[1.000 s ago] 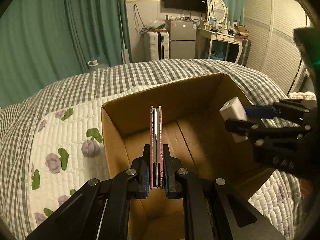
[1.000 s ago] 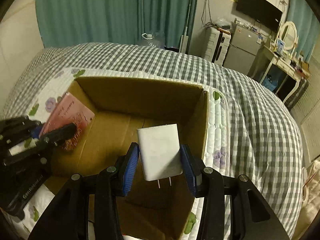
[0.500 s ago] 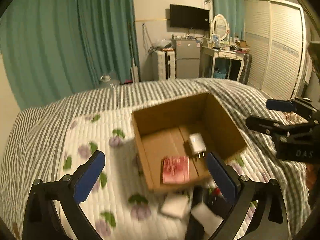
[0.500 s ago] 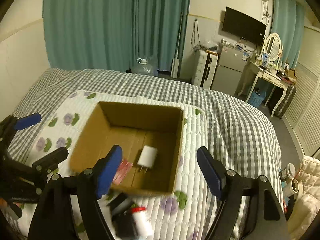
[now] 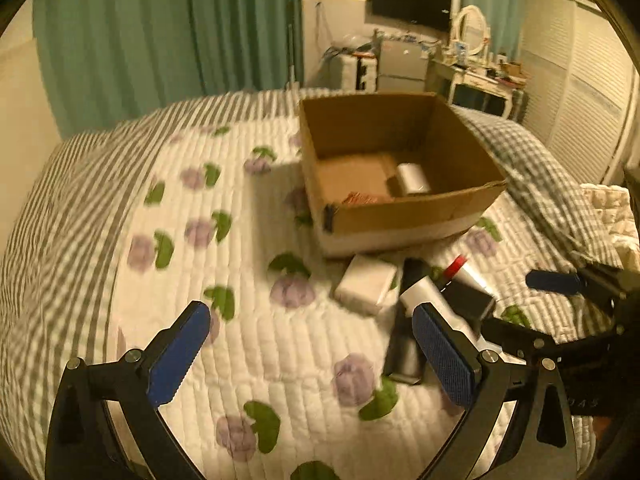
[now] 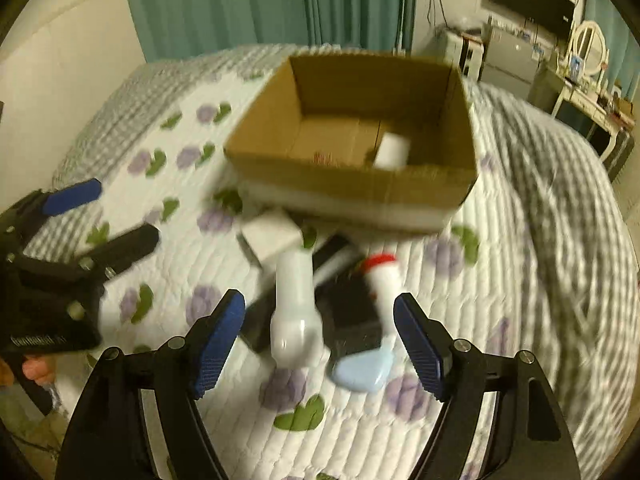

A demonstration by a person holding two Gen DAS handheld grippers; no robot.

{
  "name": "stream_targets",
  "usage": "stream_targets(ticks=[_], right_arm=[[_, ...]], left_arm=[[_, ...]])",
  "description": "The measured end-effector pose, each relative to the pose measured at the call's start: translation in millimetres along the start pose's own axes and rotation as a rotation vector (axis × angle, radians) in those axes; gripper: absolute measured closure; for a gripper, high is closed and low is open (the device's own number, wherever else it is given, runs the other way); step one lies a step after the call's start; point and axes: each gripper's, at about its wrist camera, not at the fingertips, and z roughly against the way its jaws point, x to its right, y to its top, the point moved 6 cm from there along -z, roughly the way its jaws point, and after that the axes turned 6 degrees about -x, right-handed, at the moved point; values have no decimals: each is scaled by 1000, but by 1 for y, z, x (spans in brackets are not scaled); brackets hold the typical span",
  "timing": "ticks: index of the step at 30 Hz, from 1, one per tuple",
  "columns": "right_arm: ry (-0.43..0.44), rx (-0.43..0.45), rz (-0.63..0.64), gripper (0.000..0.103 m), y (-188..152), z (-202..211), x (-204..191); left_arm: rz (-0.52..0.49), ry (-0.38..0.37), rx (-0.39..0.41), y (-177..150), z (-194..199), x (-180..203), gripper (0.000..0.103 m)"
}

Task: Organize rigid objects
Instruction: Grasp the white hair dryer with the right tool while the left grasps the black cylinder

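On the bed (image 5: 100,208), centre of both frames: one cardboard box (image 6: 400,188), open-topped, holding a white charger block (image 6: 394,152) and a flat red item (image 5: 360,199) on its floor.

Below the box's near wall, loose on the quilt: a white rectangular block (image 5: 366,286); a white bottle (image 6: 296,300), long axis running from the box toward the lower edge of the frame; a red-capped tube (image 6: 382,276) with a pale blue end, lying roughly alongside it; flat black items (image 6: 352,308) underneath. Motion blur hides finer detail.

Right gripper (image 6: 320,340): jaws apart, nothing pressed between them, the bottle's broad end and the tube's blue end lying in the gap just ahead. Judged the nearer gripper to this cluster.

Left gripper (image 5: 308,354): jaws at full spread, empty, bare quilt between them; the white block lies up and to the right of it.

Likely next pick: bottle or tube by the right gripper, jaws already square across the long axis.
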Motion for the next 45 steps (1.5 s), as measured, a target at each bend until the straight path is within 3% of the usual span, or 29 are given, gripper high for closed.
stream_targets(ticks=[8,10,22,26,34,40,45], right_arm=[[41,-96,44,54,-21,-41,-21],[51,-124,43,56,-24,-52,-24],[-59,-155,76,50,-13,-81,-21],[-38,-190,77,53,-16,-90,-22],[23,-99,27,54,-14,-50,-16],[-66,-30,27,54,5,-23,9],[-112,-9,-11,54,11,-14,39]], left_arm=[[2,28,-75,-26,-25,-12,0],[0,35,-84,-29,-28,-14,0],[-1,30,-99,-33,-30,-14,0],[-16,30,-99,-34,-30,-8,0],[-39,3,-83,-30,-32,12,0],[-43,-36,-83,-25,-45,38,0],[-67,-75,-117,-27,-63,63,13]])
